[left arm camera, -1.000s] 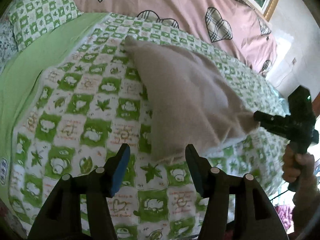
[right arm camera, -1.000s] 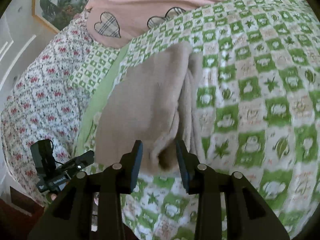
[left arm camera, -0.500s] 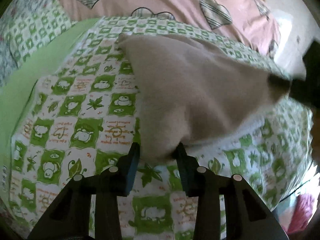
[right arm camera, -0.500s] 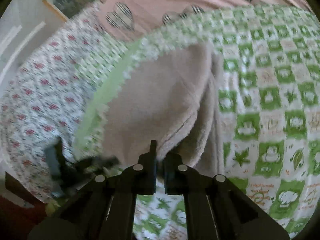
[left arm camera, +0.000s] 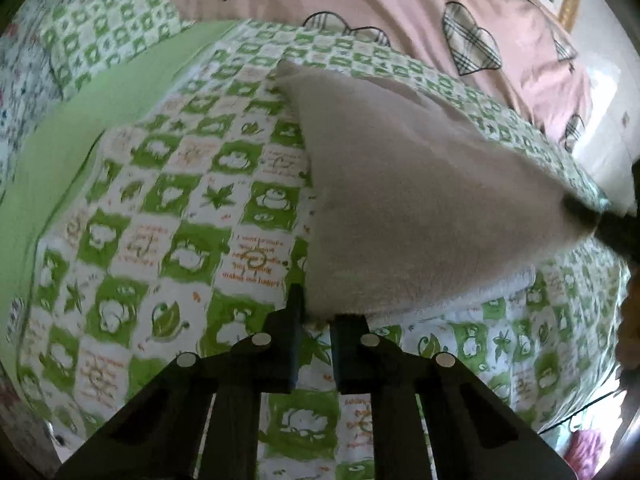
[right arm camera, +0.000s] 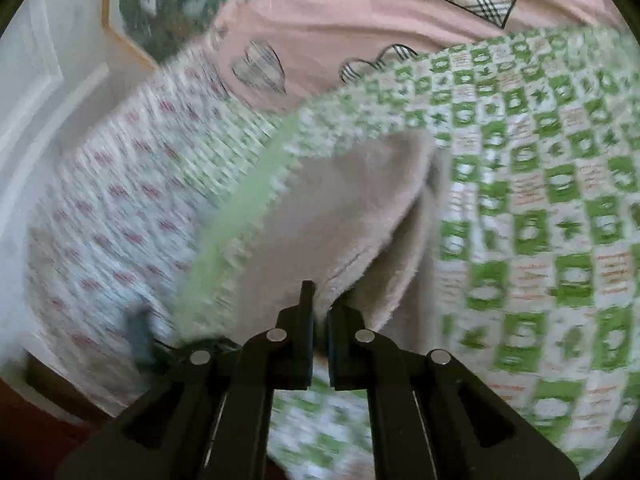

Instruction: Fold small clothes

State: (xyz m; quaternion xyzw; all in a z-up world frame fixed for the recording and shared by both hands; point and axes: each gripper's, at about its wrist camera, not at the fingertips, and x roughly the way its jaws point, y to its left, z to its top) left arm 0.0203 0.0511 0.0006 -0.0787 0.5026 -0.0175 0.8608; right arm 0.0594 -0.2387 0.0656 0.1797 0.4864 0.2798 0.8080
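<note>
A beige fleece garment (left arm camera: 408,208) lies on the green-and-white checked bedspread (left arm camera: 172,240). My left gripper (left arm camera: 316,316) is shut on its near corner and holds that corner raised off the bed. My right gripper (right arm camera: 319,312) is shut on another edge of the same garment (right arm camera: 352,216), lifted as well. The cloth hangs stretched between the two grips, its far end still resting on the bedspread. The right gripper shows as a dark blurred shape at the right edge of the left wrist view (left arm camera: 616,228).
A pink quilt with plaid hearts (left arm camera: 380,4) lies behind the garment. A plain green sheet (left arm camera: 100,120) and a floral cover (right arm camera: 112,216) run along one side. A framed picture (right arm camera: 160,4) hangs on the wall. The bed's edge is close in front.
Both grippers closed on the garment: the right first, then the left, which was open a second ago. The gripped edges have lifted and the right wrist view is blurred by motion.
</note>
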